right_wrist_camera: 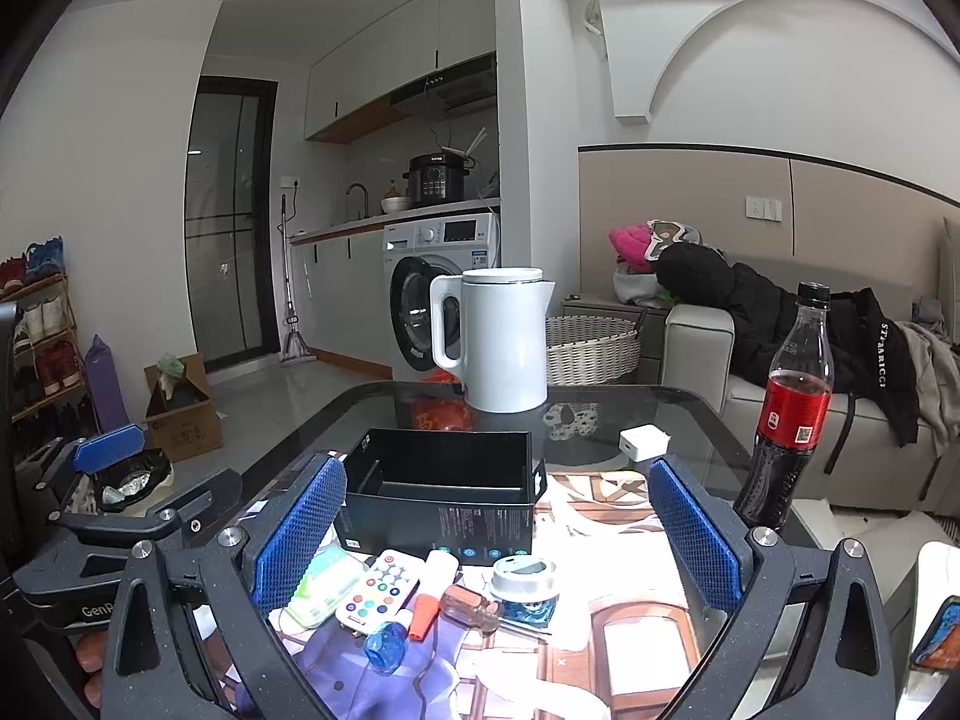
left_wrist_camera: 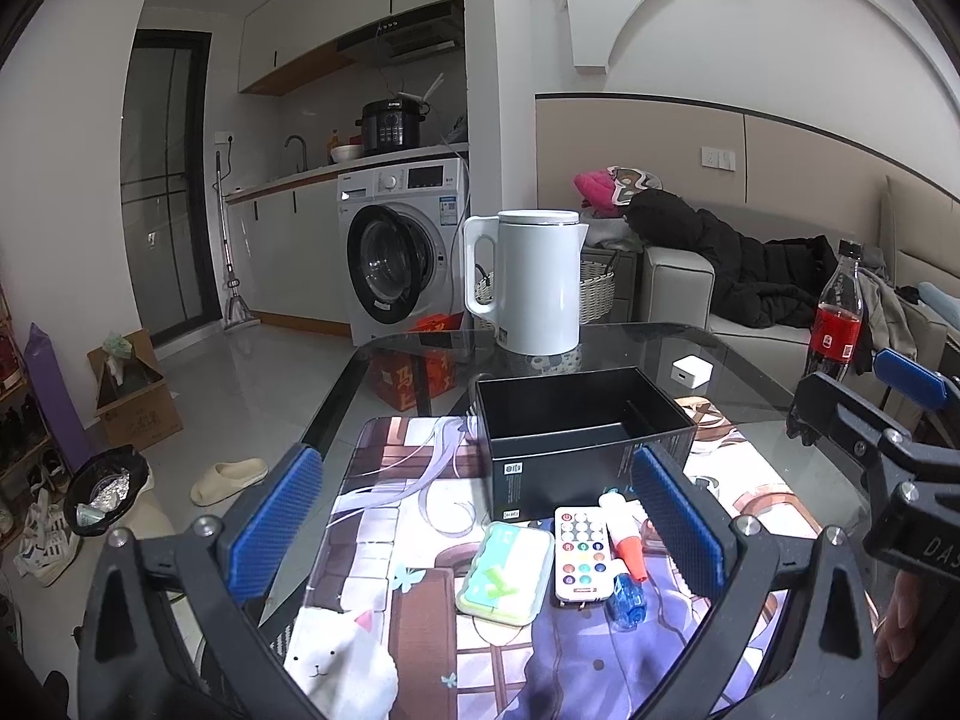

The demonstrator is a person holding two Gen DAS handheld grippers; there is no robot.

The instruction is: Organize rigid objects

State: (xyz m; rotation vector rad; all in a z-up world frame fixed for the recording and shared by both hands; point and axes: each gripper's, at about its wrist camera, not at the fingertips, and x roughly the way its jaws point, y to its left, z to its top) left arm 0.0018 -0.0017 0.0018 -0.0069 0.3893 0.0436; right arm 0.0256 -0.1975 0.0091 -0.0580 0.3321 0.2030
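Note:
An open black box [left_wrist_camera: 576,420] [right_wrist_camera: 441,489] stands on a printed mat [left_wrist_camera: 420,516] on the glass table. In front of it lie a green-lidded case [left_wrist_camera: 507,573] [right_wrist_camera: 321,588], a white remote with coloured buttons [left_wrist_camera: 581,555] [right_wrist_camera: 378,591], a white tube with an orange cap [left_wrist_camera: 624,537] [right_wrist_camera: 432,591], a small blue bottle [left_wrist_camera: 629,600] [right_wrist_camera: 385,648], a screwdriver with a clear brown handle [right_wrist_camera: 474,606] and a tape roll [right_wrist_camera: 523,579]. My left gripper [left_wrist_camera: 480,522] hangs open above the case and remote. My right gripper [right_wrist_camera: 498,540] is open over the pile, holding nothing.
A white kettle [left_wrist_camera: 531,282] [right_wrist_camera: 495,339] stands at the table's far edge. A cola bottle [left_wrist_camera: 837,312] [right_wrist_camera: 789,408] stands at the right, with a small white charger [left_wrist_camera: 692,371] [right_wrist_camera: 643,443] near the box. A sofa [right_wrist_camera: 780,408] with clothes lies beyond.

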